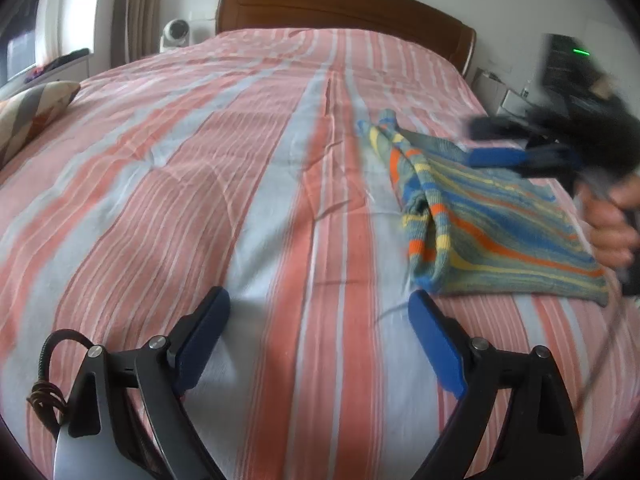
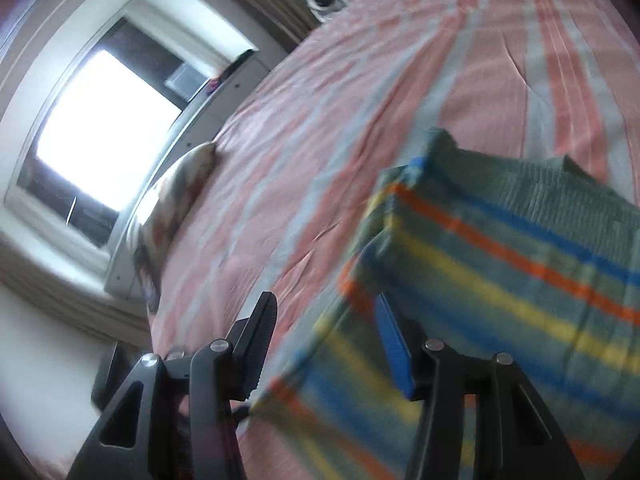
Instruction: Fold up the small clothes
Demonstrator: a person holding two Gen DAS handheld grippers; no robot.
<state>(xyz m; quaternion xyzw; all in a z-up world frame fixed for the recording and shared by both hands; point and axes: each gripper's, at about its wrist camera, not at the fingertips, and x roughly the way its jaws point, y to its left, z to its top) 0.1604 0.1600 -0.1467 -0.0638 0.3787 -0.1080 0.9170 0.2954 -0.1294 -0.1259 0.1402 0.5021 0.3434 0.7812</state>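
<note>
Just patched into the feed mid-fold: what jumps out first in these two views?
The striped knit garment stands out, lying partly folded on the right side of the pink-striped bedspread. The right gripper hovers blurred at its far edge, fingers open. The left gripper hangs open over bare bedspread, near the garment's closest corner.

Place: you are working in a home bedroom.
Bed: striped pink and pale-blue bedspread (image 1: 224, 168) fills your frame.
Headboard: brown wooden headboard (image 1: 344, 8), top centre.
Pillow: patterned pillow (image 1: 32, 112), left edge.
Window: bright window (image 2: 100, 128) with curtains (image 1: 140, 4), upper left.
</note>
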